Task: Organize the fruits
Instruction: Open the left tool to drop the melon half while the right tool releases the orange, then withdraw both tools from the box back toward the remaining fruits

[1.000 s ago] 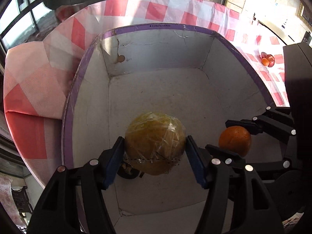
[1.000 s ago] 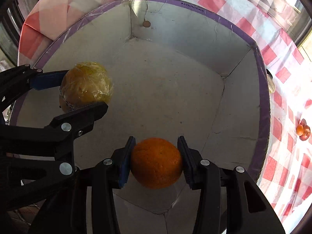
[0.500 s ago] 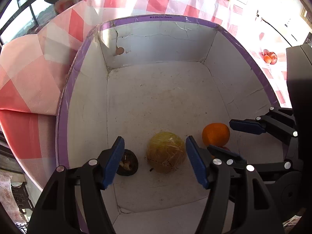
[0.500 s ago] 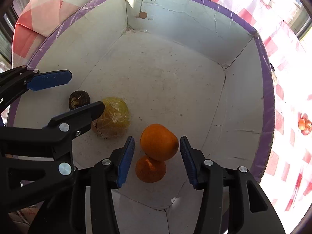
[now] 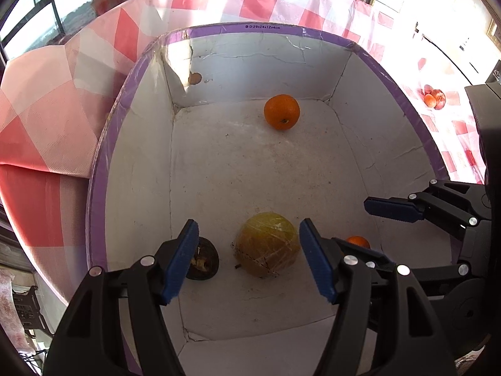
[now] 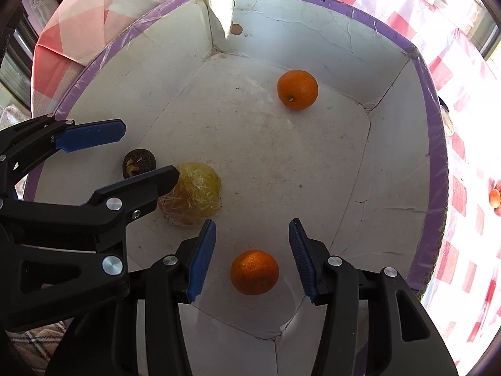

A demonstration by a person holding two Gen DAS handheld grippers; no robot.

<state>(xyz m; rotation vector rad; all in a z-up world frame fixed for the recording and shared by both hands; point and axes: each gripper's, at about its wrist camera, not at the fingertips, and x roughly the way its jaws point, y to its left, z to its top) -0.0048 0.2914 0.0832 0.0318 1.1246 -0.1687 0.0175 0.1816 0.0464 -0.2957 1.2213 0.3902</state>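
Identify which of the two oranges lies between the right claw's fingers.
The near orange, below the open right claw; the other orange sits by the box's far wall.

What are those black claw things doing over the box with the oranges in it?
A person is sorting fruit into the white box with two hand-held grippers. Both are open and empty. The left gripper hangs over a wrapped yellow fruit beside a dark brown fruit. The right gripper is above an orange on the box floor. Another orange lies near the far wall.
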